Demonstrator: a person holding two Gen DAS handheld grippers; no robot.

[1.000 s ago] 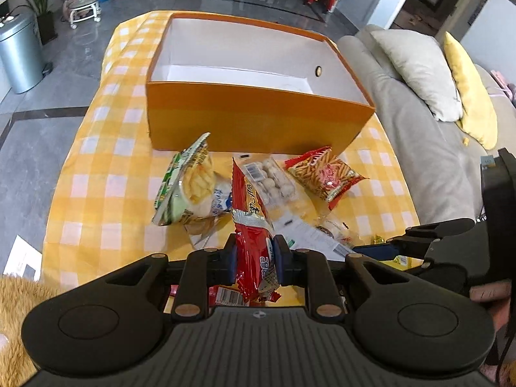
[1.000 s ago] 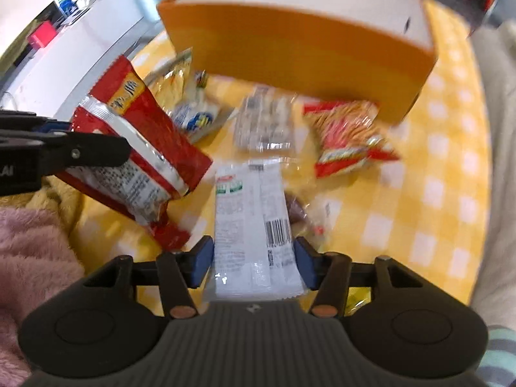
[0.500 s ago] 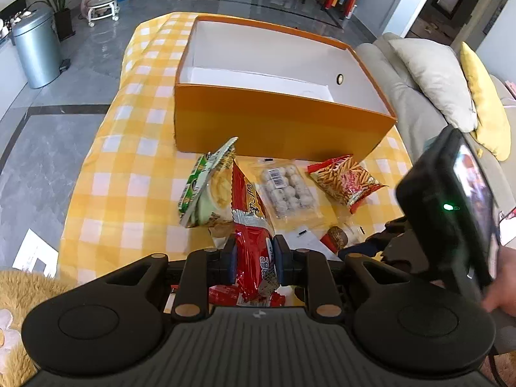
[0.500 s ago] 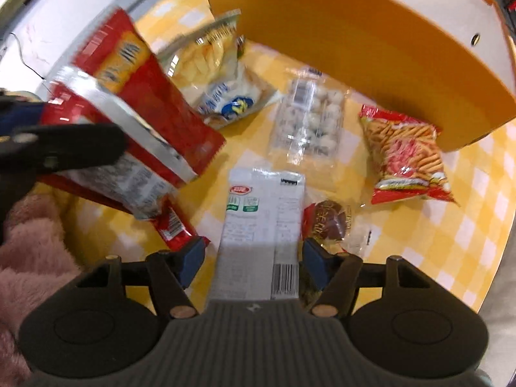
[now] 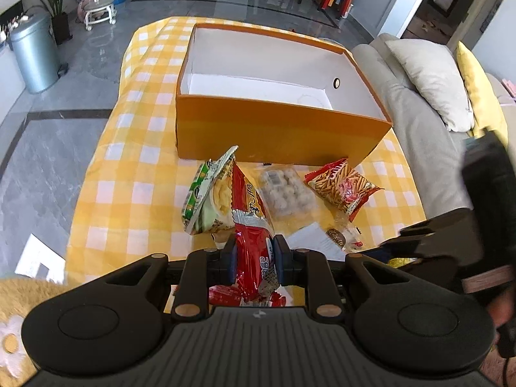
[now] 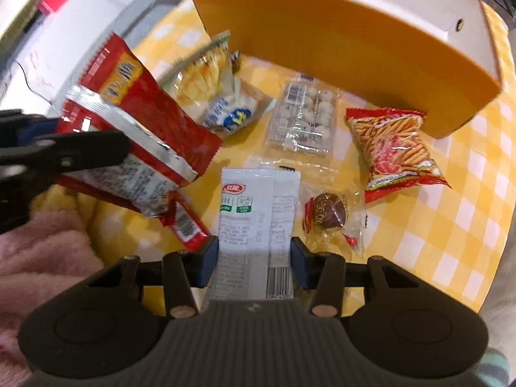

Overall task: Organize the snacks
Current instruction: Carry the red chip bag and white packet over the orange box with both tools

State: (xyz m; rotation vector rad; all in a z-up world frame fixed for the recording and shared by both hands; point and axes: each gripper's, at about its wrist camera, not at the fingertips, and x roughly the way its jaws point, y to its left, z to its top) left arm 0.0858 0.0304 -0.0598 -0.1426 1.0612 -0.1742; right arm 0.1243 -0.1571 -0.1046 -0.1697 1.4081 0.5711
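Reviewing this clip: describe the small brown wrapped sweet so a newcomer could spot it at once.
Start at the big orange cardboard box on the yellow checked cloth. Nearer the camera, right of the white sachet, lies a round brown sweet in clear wrapper, the only dark, ball-shaped snack.

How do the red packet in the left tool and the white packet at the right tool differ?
The red packet is lifted, pinched on edge; the white packet lies flat on the cloth. Red is glossy with a silver band; white is matte with a barcode. Both sit between a tool's pads, outside the orange box.
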